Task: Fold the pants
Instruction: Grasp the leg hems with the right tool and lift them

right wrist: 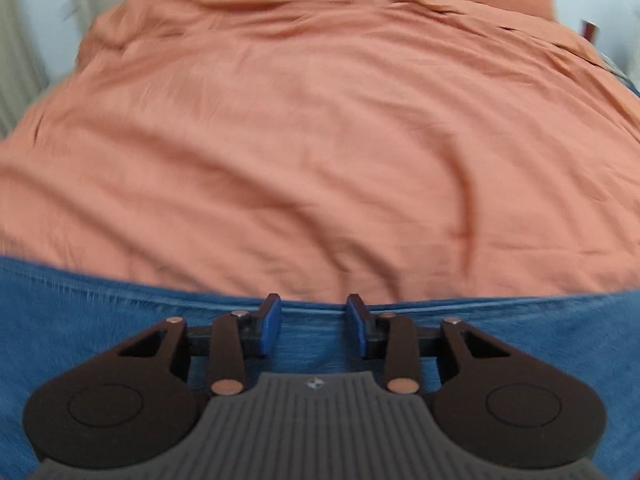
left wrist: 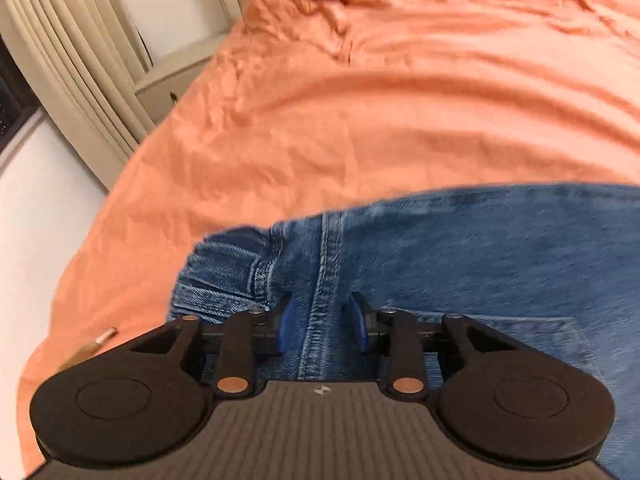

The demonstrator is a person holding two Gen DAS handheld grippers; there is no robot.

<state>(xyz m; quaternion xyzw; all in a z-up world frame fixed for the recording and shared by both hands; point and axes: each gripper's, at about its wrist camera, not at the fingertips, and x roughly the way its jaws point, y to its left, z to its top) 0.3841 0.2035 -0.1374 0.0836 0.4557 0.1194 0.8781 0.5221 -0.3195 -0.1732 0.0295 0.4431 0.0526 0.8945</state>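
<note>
Blue denim pants (left wrist: 460, 248) lie on an orange bed cover (left wrist: 360, 112). In the left wrist view my left gripper (left wrist: 320, 320) is open, its blue pads astride a stitched seam near the gathered waistband end, just above the denim. In the right wrist view the pants (right wrist: 80, 312) span the bottom of the frame. My right gripper (right wrist: 314, 322) is open over the denim near its far folded edge, holding nothing.
The orange cover (right wrist: 320, 140) fills the bed beyond the pants, rumpled toward the far end. Cream curtains (left wrist: 68, 60) and a pale cabinet (left wrist: 180, 72) stand to the left of the bed. A small wooden object (left wrist: 104, 336) lies at the bed's left edge.
</note>
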